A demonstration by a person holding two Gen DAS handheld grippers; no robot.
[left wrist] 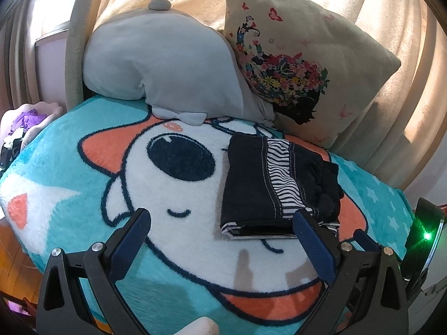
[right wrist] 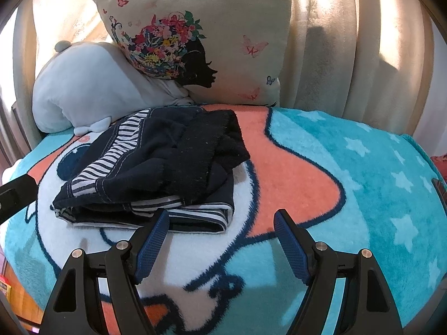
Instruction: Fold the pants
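Navy pants, striped trim: folded into a compact stack on my cartoon blanket. My left gripper and right gripper: spread wide, empty. Folding looks finished; perhaps a tidy left.

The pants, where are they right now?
The folded pants lie on the cartoon blanket, just in front of the butterfly pillow. In the left view they sit right of centre; in the right view, left of centre.
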